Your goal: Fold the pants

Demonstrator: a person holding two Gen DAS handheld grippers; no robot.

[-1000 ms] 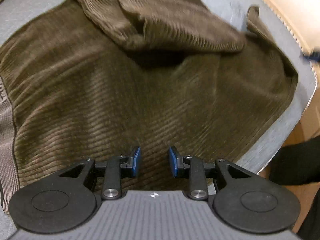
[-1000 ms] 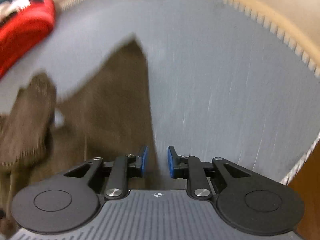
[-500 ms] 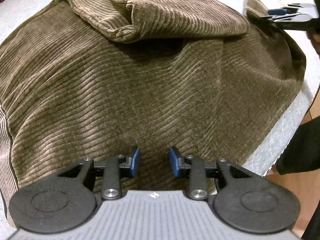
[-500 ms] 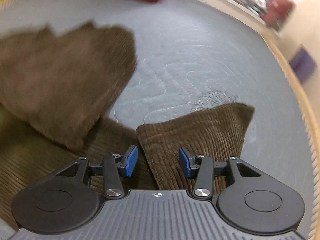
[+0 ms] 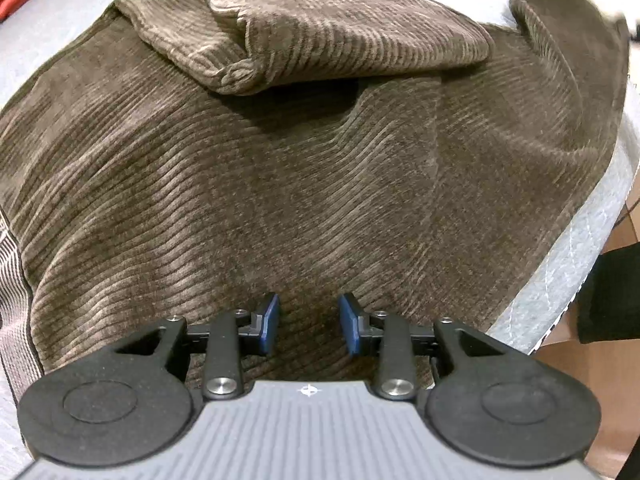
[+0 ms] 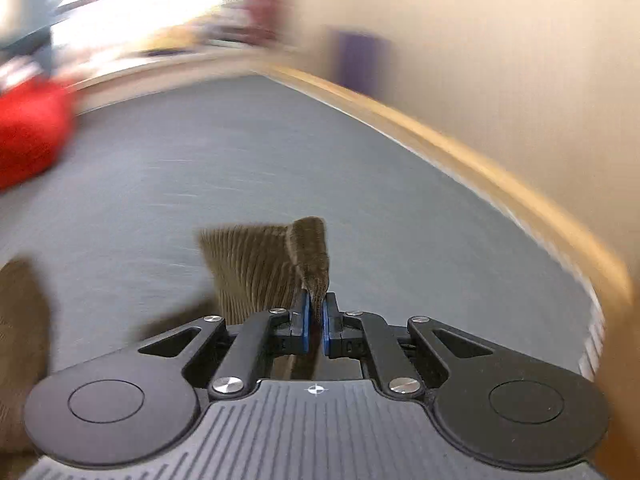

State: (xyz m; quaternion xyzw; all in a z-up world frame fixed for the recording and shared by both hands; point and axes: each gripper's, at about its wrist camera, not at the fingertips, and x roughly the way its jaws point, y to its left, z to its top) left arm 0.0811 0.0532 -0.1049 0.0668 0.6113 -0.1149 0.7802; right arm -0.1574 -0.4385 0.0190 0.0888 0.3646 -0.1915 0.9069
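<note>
right gripper (image 6: 316, 316): blue pads pinched tight on a corner of the pants (image 6: 256, 268); the jaws have just been closing, and the cloth sits between them
gripped cloth: a narrow fold stands up out of the pads, with a ribbed flap fanning out to its left, lifted clear of the mattress
left gripper (image 5: 308, 326): pads spread partway with a clear gap, nothing clamped, pointing steeply down at the cloth
left pads vs cloth: right over the brown corduroy; contact cannot be told from this angle
pants (image 5: 256, 184): spread wide across the left wrist view, ribs running roughly crosswise, wrinkled at centre
folded leg (image 5: 332, 36): doubled-over section lying on top of the main panel at the far side
waistband (image 5: 16, 280): striped elastic strip along the left edge
mattress (image 6: 240, 152): grey quilted surface under the pants; its stitched white edge shows lower right in the left wrist view
red item (image 6: 32, 132): far left on the mattress, well apart from the pants, blurred, maybe clothing
background: right wrist view is heavily motion-smeared; pale wall and wooden edging at right
</note>
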